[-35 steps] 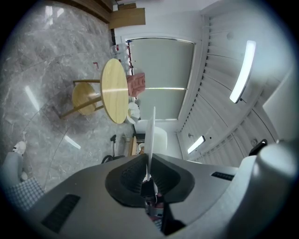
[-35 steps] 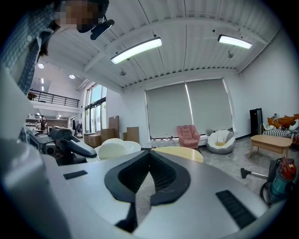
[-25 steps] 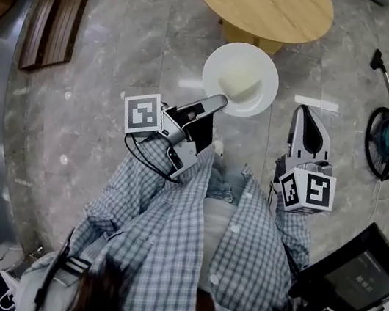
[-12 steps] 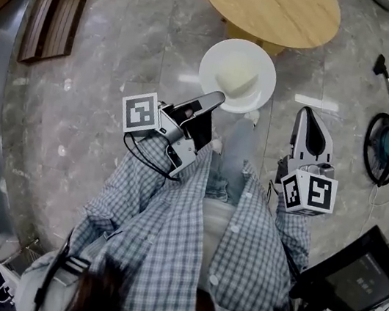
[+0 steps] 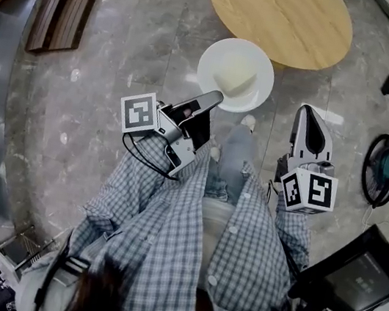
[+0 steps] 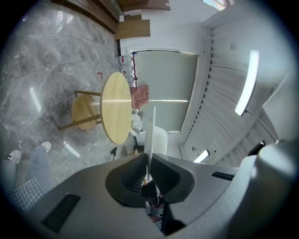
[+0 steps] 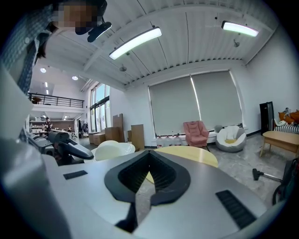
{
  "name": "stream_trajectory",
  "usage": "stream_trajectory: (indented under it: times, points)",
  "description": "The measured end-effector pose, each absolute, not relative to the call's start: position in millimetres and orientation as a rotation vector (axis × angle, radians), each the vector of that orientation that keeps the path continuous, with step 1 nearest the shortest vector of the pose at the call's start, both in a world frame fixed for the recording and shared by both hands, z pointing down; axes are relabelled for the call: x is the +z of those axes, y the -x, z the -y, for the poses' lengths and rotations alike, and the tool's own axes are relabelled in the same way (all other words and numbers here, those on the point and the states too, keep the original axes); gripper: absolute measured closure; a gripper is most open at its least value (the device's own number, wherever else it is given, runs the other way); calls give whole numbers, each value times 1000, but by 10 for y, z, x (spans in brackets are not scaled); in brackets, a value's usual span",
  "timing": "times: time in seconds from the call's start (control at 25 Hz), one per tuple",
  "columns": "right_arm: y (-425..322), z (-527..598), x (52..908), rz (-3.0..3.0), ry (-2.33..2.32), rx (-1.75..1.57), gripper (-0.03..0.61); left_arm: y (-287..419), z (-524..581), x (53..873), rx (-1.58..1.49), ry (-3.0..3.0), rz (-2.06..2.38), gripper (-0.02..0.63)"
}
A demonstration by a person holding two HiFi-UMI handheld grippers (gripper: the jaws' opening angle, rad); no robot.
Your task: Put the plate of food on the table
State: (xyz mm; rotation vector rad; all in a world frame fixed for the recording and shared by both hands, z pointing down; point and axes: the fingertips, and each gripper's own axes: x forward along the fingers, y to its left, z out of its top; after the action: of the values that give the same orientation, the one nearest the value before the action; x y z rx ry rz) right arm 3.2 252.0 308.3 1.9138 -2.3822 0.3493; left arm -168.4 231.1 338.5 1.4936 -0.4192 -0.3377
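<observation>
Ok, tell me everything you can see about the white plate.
The plate is round, white and glossy, like ceramic, with a shallow well and a broad rim. A pale, blocky piece of food sits in its middle. It is held roughly level in the air over the floor, just short of the round wooden table. The left gripper is shut on its near rim; in the left gripper view the rim shows edge-on, a thin white line between the jaws. Nothing else touches it.
</observation>
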Motion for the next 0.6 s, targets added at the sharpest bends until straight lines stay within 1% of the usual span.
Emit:
stream_trajectory:
  times: [0.2, 0.44, 0.6]
  points:
    - [-423, -1814, 3246, 2408, -1845, 383, 574, 1283, -1692, 3496, -351, -1467, 459, 592]
    - [-384, -1752, 3172, 2431, -1826, 390, 572, 1271, -1682, 3384, -363, -1475, 456, 592]
    - [-750, -1328, 3158, 2436, -1825, 400, 572, 883, -1259, 3342, -370, -1486, 459, 592]
